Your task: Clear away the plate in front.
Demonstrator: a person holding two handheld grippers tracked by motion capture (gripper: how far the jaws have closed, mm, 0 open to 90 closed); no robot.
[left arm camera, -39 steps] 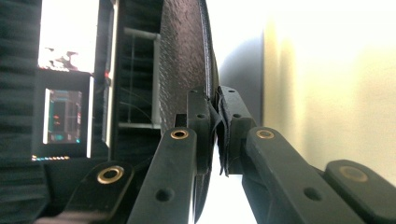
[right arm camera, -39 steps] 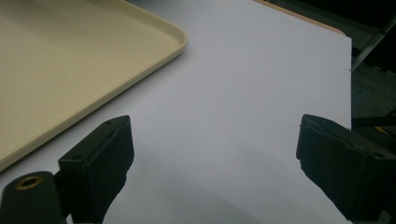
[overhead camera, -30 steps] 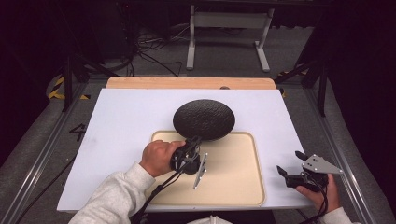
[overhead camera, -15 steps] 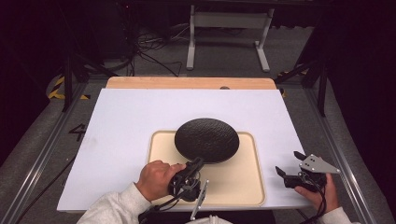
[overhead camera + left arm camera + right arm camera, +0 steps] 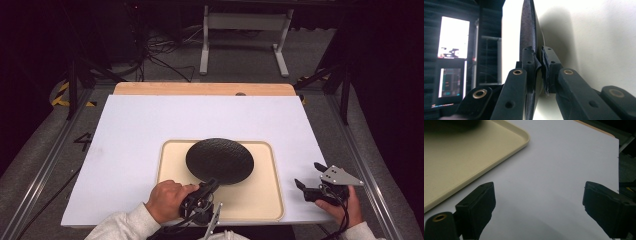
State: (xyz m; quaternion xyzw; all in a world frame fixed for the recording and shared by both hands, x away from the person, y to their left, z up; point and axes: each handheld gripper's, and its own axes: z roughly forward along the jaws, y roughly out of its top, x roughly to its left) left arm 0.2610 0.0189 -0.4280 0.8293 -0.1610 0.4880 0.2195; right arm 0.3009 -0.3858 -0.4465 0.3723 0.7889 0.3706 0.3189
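White sheeting (image 5: pixel 150 130) covers the table; over the cream tray (image 5: pixel 175 165) the left gripper (image 5: pixel 209 186) pinches the near rim of the black plate (image 5: pixel 220 160), which has come toward the person since a second ago; right gripper (image 5: pixel 310 176), beside the tray, gapes empty

Ahead of the right claw (image 5: pixel 310 176) the white table (image 5: pixel 150 130) lies bare; beside it, toward the left claw (image 5: pixel 212 184), the tray's raised rim (image 5: pixel 278 185) and black plate (image 5: pixel 220 161) block passage.
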